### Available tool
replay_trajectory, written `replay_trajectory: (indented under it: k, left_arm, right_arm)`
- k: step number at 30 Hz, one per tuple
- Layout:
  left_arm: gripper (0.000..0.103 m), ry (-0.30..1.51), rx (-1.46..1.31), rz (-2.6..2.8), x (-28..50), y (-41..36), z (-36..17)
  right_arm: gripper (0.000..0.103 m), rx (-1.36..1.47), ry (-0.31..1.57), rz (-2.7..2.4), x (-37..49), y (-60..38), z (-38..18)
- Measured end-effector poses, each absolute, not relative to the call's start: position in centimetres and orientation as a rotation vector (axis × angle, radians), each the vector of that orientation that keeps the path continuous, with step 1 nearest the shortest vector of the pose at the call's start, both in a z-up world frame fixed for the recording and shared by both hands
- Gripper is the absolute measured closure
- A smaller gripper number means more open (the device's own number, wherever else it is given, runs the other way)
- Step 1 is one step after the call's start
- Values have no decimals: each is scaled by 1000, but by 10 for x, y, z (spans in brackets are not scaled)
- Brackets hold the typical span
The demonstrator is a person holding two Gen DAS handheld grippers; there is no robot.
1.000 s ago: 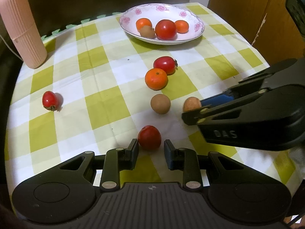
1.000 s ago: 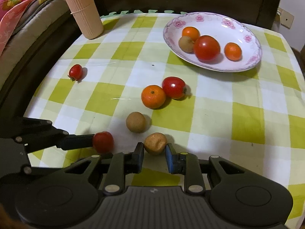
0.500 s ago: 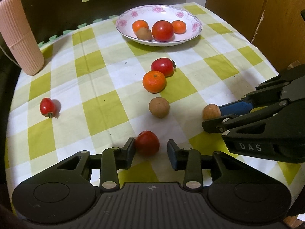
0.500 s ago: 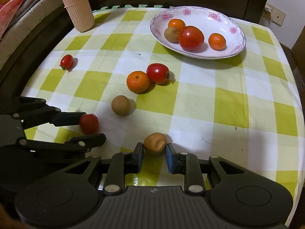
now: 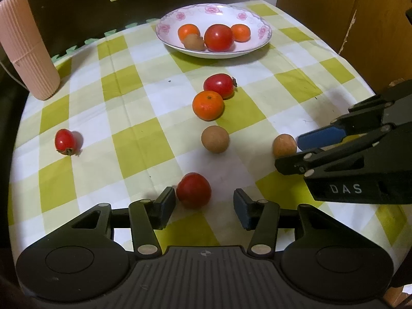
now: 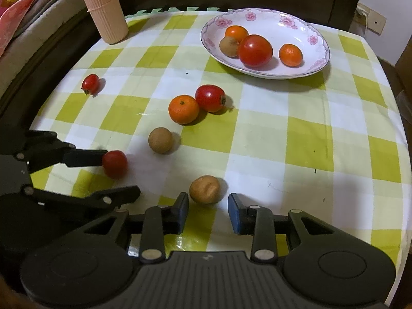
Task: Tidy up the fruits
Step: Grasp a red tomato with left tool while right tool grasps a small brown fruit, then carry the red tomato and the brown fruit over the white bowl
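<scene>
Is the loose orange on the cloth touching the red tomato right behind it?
Touching. In the right wrist view the orange and the red tomato press together with no cloth visible between them; the left wrist view shows the same.

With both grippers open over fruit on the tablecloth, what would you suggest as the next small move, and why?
Probably ease the left gripper a little forward and close it on the red tomato. Its jaws stand open, the tomato touches the left pad and sits off centre, barely between the tips. The right gripper, also open, has the brown fruit similarly just ahead. The plate still has room.
</scene>
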State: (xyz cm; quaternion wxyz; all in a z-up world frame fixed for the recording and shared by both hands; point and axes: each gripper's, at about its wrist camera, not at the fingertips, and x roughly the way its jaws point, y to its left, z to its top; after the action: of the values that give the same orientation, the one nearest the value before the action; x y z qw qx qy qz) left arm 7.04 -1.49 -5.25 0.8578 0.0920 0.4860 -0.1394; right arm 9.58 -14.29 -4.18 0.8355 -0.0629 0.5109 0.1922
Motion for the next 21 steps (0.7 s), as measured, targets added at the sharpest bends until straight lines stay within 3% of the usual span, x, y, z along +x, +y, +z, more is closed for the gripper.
replay_trajectory:
  k: [6, 8, 9, 21]
  left_arm:
    - [49, 1017, 196, -288, 71, -15, -52]
    - [67, 1008, 211, -278, 69, -15, -51]
    - [69, 1008, 207, -276, 69, -14, -50]
    - [70, 994, 154, -277, 71, -10, -40]
  right_arm:
    - [71, -172, 1065, 408, 94, -134, -42]
    - [73, -190, 1063, 395, 93, -133, -43]
    - [79, -196, 1060, 388, 93, -133, -43]
    - [79, -161, 1027, 375, 94, -136, -31]
